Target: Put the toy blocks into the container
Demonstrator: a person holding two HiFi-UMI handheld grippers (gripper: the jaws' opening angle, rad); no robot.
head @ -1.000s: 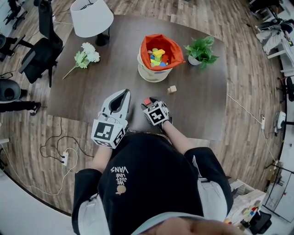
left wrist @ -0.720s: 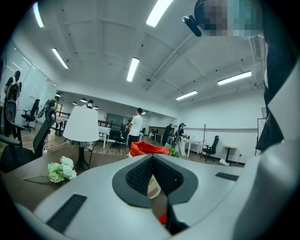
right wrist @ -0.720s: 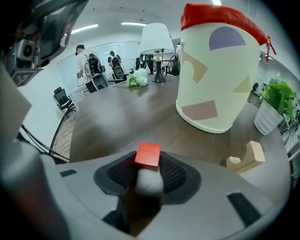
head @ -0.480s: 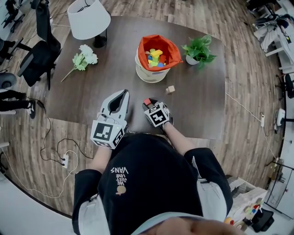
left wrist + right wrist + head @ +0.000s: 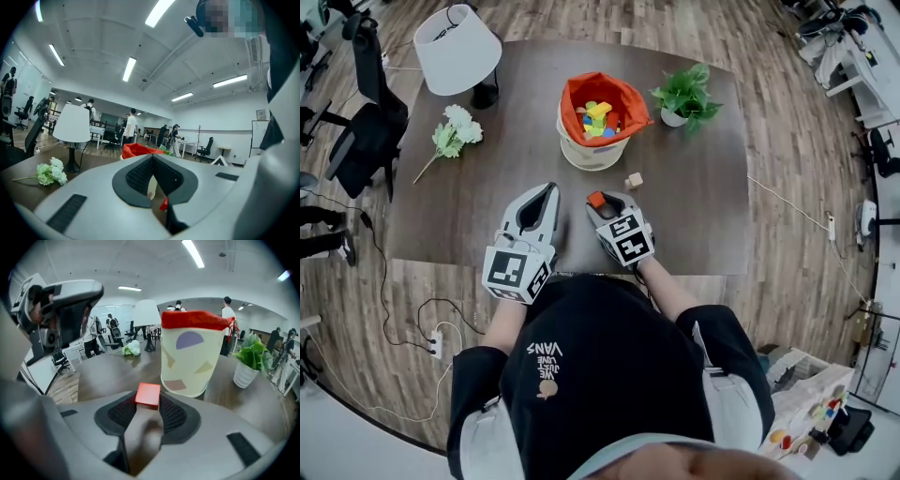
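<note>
- Red block [image 5: 596, 199]: small cube, plain red faces, sharp edges, one flat face turned up in the right gripper view [image 5: 148, 396].
- Clamped at the fingertips of right gripper [image 5: 605, 200], one dark ribbed pad pressed on each side, top face standing proud of the pads.
- Right gripper [image 5: 149, 408] jaws just closing, now set on the red block.
- Held over the near half of the table [image 5: 487, 206], on the person's side of the container [image 5: 592, 152] and apart from it.
- Container: cream bucket with patches of colour on its wall, orange-red liner folded over the rim, coloured blocks [image 5: 595, 117] already inside; straight ahead in the right gripper view [image 5: 187, 366].
- Wooden block [image 5: 634, 180] on the table, between right gripper and container, slightly to the right.
- Right gripper tilted downward, nose toward the container, marker cube facing up, forearm running back to the body.
- Left gripper [image 5: 546, 192] just beside the right one, close to level, nose toward the container; jaw tips together, nothing gripped, as confirmed in the left gripper view [image 5: 152, 158].
</note>
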